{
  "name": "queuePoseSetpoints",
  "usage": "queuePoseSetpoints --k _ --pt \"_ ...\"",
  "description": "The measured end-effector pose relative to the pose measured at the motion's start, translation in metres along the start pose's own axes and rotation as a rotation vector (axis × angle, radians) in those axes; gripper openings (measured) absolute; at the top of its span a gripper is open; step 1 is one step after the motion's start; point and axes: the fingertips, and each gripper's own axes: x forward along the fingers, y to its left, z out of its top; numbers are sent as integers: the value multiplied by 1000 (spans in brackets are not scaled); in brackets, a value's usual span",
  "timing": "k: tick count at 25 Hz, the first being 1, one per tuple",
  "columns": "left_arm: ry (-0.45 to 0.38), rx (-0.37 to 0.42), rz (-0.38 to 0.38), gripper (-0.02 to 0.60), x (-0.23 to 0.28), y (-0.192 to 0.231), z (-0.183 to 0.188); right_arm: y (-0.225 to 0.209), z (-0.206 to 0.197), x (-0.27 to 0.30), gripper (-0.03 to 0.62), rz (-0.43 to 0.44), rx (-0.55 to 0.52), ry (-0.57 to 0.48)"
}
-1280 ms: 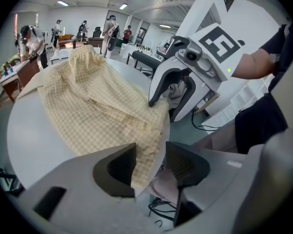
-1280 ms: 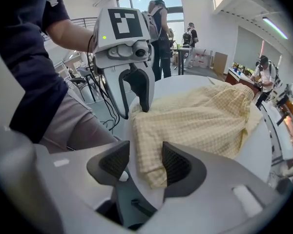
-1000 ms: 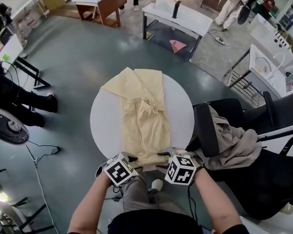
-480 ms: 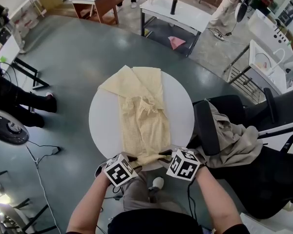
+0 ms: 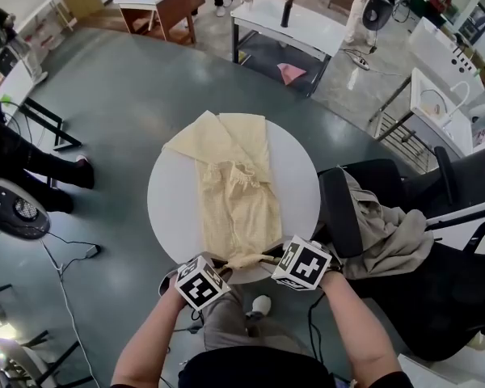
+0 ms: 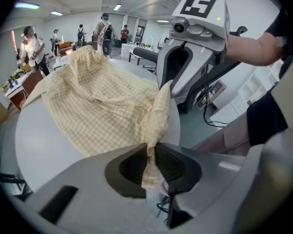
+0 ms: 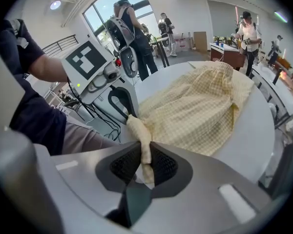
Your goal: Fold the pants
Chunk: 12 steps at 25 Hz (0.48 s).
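Left tool point(image 6: 150, 164) and right tool point(image 7: 145, 162) just closed, each pinching the pants point(image 5: 236, 192) at near edge of the surface point(image 5: 171, 204). Grip looks set; fold can start.

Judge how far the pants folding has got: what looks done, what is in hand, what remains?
Done: the pants lie as one long strip on the round table, seemingly halved lengthwise. In hand: the left gripper and right gripper, jaws just closed, each pinch a near corner. Left: carrying that end across toward the far end.
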Motion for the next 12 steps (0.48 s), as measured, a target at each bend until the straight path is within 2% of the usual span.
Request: queuePoseSetpoints --k 7,12 --pt "-24 -93 -93 31 -32 -4 10 9 8 -15 52 -19 -71 -18" --pt "-9 -75 -139 29 -60 -24 15 31 12 -35 52 -6 -130 -23"
